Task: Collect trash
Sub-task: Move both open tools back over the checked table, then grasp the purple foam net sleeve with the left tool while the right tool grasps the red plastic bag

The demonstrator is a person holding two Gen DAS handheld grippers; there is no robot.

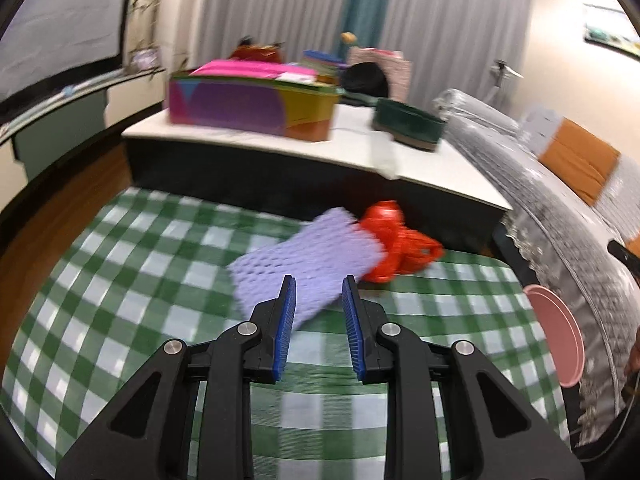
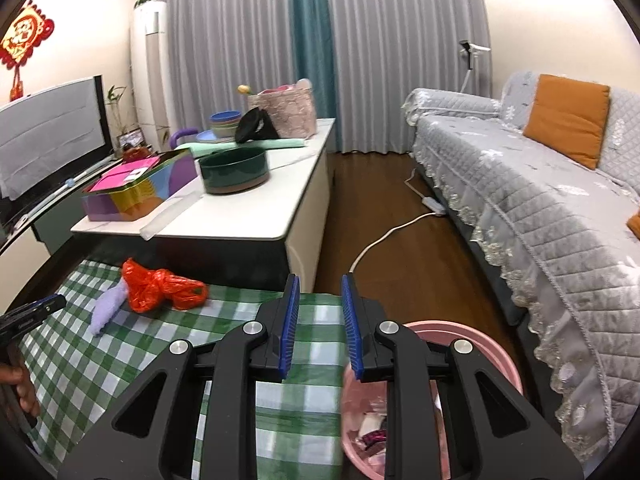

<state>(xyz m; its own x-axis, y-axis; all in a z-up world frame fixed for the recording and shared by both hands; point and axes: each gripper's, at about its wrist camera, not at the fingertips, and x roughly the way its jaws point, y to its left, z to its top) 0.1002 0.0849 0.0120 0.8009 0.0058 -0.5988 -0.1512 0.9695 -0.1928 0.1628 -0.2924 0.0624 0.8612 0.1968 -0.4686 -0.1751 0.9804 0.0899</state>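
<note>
A purple foam net (image 1: 308, 264) lies on the green checked cloth (image 1: 132, 280), with a crumpled red plastic bag (image 1: 400, 244) touching its far end. My left gripper (image 1: 319, 286) hovers just short of the net, open, with nothing between the pads. In the right wrist view the net (image 2: 106, 308) and the bag (image 2: 160, 288) sit at the cloth's far left, and the left gripper (image 2: 34, 312) shows at the left edge. My right gripper (image 2: 320, 286) is open and holds nothing, over the cloth's right edge. Beside that edge stands a pink bin (image 2: 464, 328) with wrappers inside.
Behind the cloth stands a white low table (image 2: 248, 224) with a colourful tin box (image 2: 140, 188) and a dark green bowl (image 2: 234, 170). A grey sofa (image 2: 540, 208) with an orange cushion runs along the right. A white cable (image 2: 384, 236) crosses the wooden floor. The bin's rim (image 1: 556, 336) shows at right.
</note>
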